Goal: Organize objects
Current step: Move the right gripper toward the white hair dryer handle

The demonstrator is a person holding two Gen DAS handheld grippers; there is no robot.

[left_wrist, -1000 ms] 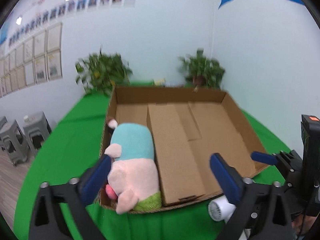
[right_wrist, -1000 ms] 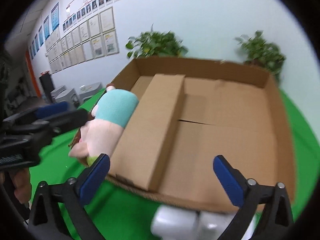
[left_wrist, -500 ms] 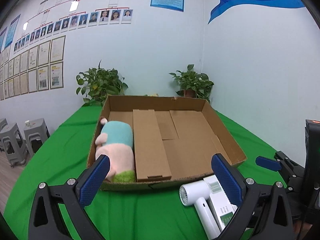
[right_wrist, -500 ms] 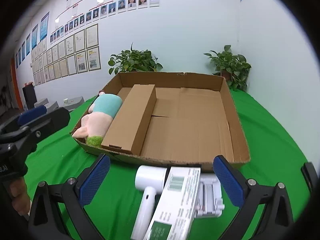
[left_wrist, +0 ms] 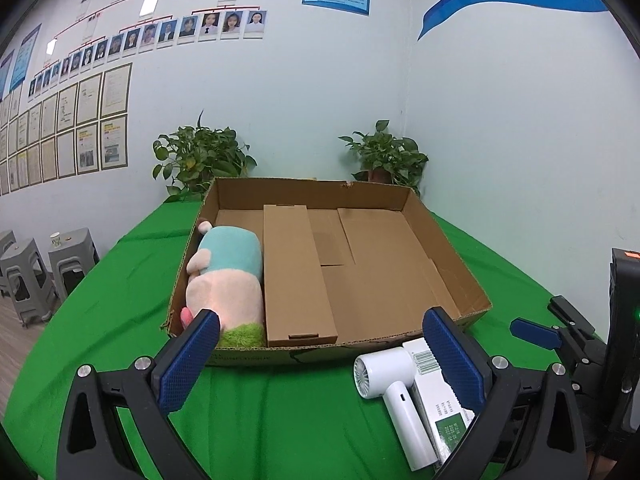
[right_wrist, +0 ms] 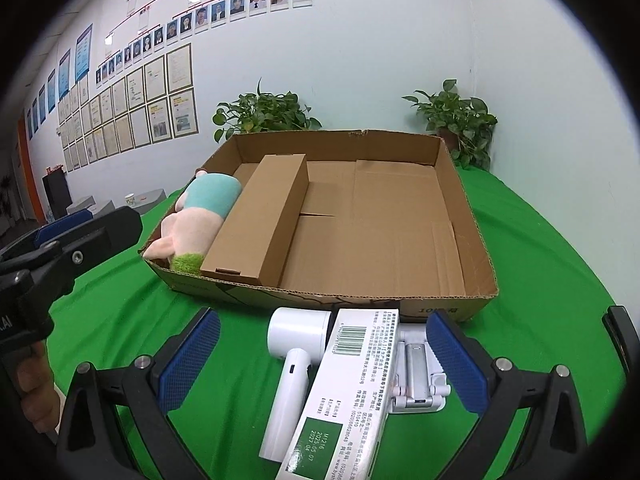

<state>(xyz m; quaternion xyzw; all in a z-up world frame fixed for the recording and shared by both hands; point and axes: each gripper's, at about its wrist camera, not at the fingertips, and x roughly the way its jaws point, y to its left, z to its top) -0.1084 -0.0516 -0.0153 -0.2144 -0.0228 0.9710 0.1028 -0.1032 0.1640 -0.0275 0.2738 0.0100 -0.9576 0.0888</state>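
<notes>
White box, dryer and stand wait before the tray

The white carton [right_wrist: 352, 392] lies lengthwise toward the right gripper [right_wrist: 320, 356], between the hair dryer [right_wrist: 294, 354] and stand [right_wrist: 416, 376]; both it and the left gripper [left_wrist: 320, 356] are spread wide, holding nothing.

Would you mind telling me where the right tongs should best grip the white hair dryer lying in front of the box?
Probably the handle of the hair dryer, from above. It is slim and lies flat, pointing toward the right tongs, whereas the head is wide. The white carton lies against its right side, so clearance there looks tight.
</notes>
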